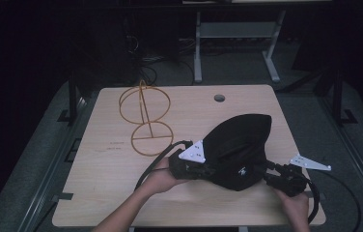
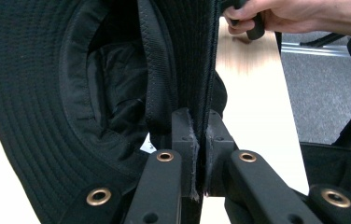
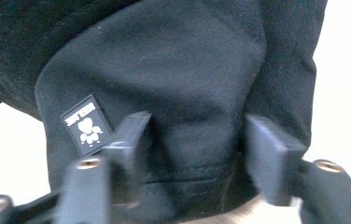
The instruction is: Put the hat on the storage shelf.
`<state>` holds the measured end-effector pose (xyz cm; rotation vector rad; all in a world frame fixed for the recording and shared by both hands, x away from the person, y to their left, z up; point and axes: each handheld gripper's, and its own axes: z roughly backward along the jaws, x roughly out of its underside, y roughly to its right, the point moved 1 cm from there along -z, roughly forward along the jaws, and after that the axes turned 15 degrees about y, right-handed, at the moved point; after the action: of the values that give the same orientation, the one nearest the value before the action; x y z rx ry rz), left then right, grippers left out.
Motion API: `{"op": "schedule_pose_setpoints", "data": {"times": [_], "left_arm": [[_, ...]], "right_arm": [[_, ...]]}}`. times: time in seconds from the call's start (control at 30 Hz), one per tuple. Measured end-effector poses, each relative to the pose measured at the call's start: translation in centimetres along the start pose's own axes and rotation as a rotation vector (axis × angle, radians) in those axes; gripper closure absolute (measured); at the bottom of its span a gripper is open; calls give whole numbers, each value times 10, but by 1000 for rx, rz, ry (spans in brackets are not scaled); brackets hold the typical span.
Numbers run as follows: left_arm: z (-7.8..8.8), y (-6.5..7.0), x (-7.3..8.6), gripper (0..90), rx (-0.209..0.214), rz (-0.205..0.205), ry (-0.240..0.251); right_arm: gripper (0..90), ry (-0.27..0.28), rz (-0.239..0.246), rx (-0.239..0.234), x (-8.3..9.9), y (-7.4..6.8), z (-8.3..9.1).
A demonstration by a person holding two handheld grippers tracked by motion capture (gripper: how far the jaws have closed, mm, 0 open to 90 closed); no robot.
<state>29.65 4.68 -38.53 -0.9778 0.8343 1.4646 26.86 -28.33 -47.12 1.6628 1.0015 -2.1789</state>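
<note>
A black bucket hat (image 1: 240, 150) lies on the wooden table (image 1: 112, 193) between my two grippers. My left gripper (image 1: 212, 171) reaches in from the hat's left side. In the left gripper view it (image 2: 200, 154) is shut on the stitched brim of the hat (image 2: 33, 93), with the fabric squeezed flat between the pads. My right gripper (image 1: 265, 177) comes at the hat from the right. In the right gripper view its jaws (image 3: 197, 140) stand apart on either side of the hat's crown (image 3: 173, 70), beside a small sewn label (image 3: 85, 123), and the cloth is not pinched.
A golden wire stand (image 1: 146, 113) made of rings lies on the table's far left part. A round cable hole (image 1: 219, 98) sits near the far edge. Behind the table are desk legs (image 1: 198, 48) and a dark floor. Cables trail from both grippers toward the near edge.
</note>
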Motion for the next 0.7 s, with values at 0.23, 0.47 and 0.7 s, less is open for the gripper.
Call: {"op": "schedule_pose_setpoints", "data": {"times": [0.23, 0.47, 0.7], "left_arm": [[4, 1, 4, 855, -2, 3, -1], [9, 1, 7, 853, -14, -4, -21], [15, 2, 10, 762, -40, 0, -41]], "right_arm": [[751, 37, 33, -15, 2, -3, -1], [856, 71, 44, -37, -1, -9, 0], [869, 112, 94, -62, -16, -22, 7]]}}
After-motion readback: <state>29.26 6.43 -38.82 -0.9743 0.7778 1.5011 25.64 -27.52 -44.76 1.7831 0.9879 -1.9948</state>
